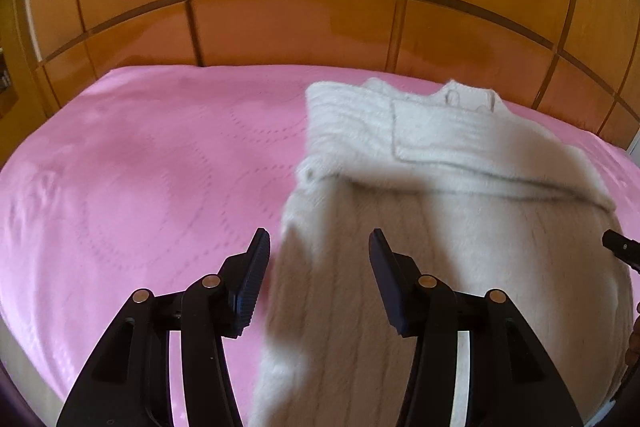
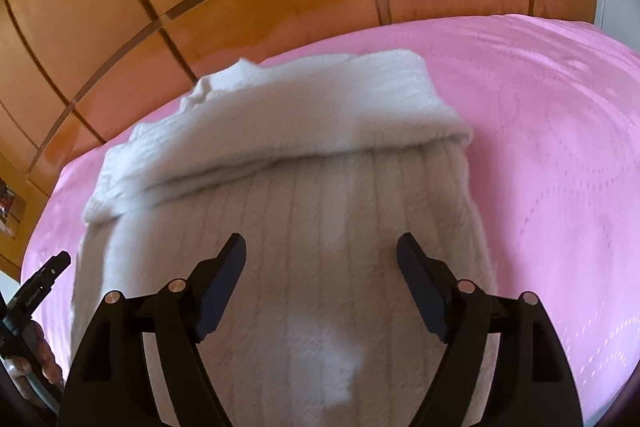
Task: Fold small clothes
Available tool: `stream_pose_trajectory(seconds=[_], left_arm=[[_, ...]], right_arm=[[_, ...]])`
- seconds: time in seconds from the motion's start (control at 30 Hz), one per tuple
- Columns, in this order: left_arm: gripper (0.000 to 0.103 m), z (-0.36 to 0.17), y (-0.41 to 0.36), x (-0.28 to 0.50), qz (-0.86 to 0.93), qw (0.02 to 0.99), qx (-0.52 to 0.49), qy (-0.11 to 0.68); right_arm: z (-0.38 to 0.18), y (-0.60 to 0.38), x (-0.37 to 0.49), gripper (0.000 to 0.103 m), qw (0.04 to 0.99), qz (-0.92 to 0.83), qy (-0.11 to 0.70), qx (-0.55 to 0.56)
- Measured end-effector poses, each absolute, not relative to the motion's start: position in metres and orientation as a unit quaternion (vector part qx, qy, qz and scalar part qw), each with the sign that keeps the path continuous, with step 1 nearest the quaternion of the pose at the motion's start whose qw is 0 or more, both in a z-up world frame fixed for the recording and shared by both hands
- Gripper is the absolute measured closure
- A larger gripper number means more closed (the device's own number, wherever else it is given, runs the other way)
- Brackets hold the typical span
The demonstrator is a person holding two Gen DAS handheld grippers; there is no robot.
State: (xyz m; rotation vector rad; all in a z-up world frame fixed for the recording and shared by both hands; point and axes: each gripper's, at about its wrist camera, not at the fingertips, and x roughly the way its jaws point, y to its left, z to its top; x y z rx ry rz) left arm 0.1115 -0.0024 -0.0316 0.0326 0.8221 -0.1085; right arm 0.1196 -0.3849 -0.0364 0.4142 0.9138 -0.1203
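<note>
A small white ribbed knit sweater (image 1: 460,195) lies on the pink bedspread (image 1: 140,167), its sleeves folded across the chest and its collar at the far end. My left gripper (image 1: 318,243) is open and empty, hovering over the sweater's near left edge. In the right wrist view the sweater (image 2: 300,187) fills the middle. My right gripper (image 2: 322,245) is open and empty above its lower body. The tip of the right gripper shows at the left wrist view's right edge (image 1: 622,249); the left gripper shows at the right wrist view's left edge (image 2: 38,287).
A glossy wooden panelled headboard (image 1: 300,19) rises behind the bed. The pink bedspread (image 2: 560,167) stretches out to both sides of the sweater. A hand (image 2: 40,347) holds the left gripper's handle.
</note>
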Motion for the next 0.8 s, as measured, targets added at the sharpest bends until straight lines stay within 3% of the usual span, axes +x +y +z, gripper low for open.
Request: stream_pose_trajectory(seconds=[0.03,0.1,0.3,0.53,0.63,0.8], left_arm=[[0.052,-0.032,-0.001,0.108,-0.051,0.916,0.017,0.398],[0.052,-0.031,0.004,0.100,-0.044,0.917,0.018,0.395],[0.052,-0.033,0.008,0.091,-0.039,0.918,0.011,0.394],[0.052,-0.043,0.019,0.083,-0.030,0.913,0.003,0.406],[0.040,-0.048,0.024,0.084,-0.026,0.911,-0.003,0.411],[0.040,-0.056,0.032,0.083,-0.025,0.907,-0.014,0.419]], right_arm=[[-0.035,-0.381,0.120,0.025,0.876,-0.057,0.437,0.194],[-0.030,-0.371,0.122,0.035,0.878,-0.046,0.438,0.186],[-0.015,-0.326,0.148,0.043,0.891,-0.004,0.433,0.140],[-0.011,-0.274,0.196,0.043,0.897,0.025,0.431,0.093],[-0.012,-0.252,0.218,0.039,0.898,0.035,0.434,0.061],[-0.013,-0.228,0.248,0.038,0.897,0.050,0.438,0.032]])
